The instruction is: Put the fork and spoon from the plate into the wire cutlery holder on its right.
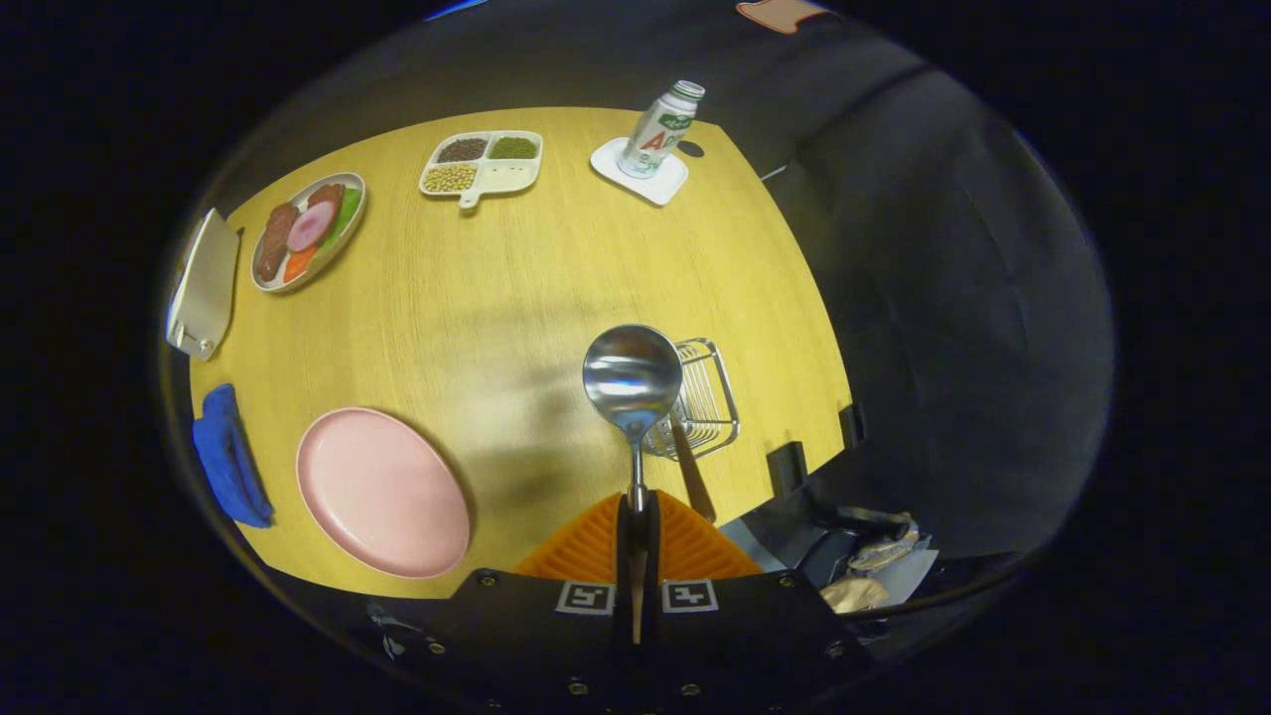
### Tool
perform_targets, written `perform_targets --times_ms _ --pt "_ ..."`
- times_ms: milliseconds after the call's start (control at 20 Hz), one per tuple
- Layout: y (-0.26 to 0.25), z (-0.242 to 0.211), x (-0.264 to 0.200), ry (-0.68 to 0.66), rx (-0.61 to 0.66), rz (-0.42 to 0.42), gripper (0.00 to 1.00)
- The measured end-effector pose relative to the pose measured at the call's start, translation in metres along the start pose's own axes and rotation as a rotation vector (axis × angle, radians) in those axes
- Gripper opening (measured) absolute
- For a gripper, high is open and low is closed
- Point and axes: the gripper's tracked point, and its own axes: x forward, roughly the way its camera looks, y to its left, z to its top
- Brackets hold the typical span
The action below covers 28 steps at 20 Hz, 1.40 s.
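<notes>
While the gripper [636, 516] pinches the handle of the shiny metal spoon [633, 379] between nearly closed fingers, its bowl hangs beside the wire cutlery holder [707, 409], right of the round pink plate [381, 492].

One counter [516, 298] carries it all. On it I count one pink plate [382, 494], one wire cutlery holder [707, 407], one blue cloth [230, 457], one plate of food [308, 230], one divided tray [483, 164], one bottle [660, 131] on one coaster [637, 177], and one pale board [204, 283]. One spoon [633, 382] sits pinched in one gripper [637, 521].
</notes>
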Motion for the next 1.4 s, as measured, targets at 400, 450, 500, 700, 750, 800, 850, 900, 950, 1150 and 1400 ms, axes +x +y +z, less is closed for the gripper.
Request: perform_targets --times_ms 400,450,500,700,750,800,850,900,950,1150,1400 --pt "-0.063 -0.016 0.033 0.145 -0.059 -0.07 0.03" --pt "-0.065 -0.018 0.039 0.165 -0.081 -0.07 0.03" --pt "-0.069 -0.019 0.044 0.183 -0.106 -0.074 0.03" --pt "-0.072 -0.019 0.06 0.24 -0.193 -0.072 0.03" --pt "-0.07 -0.017 0.064 0.247 -0.214 -0.063 0.03" --pt "-0.067 -0.016 0.066 0.25 -0.224 -0.05 0.03" --pt "-0.065 -0.015 0.068 0.253 -0.23 -0.041 0.03" --pt "-0.063 -0.014 0.069 0.259 -0.236 -0.038 0.03" --pt "-0.062 -0.014 0.07 0.267 -0.252 -0.036 0.03" --pt "-0.063 -0.009 0.07 0.265 -0.277 -0.039 0.07" --pt "-0.06 -0.002 0.061 0.214 -0.24 -0.026 0.21"
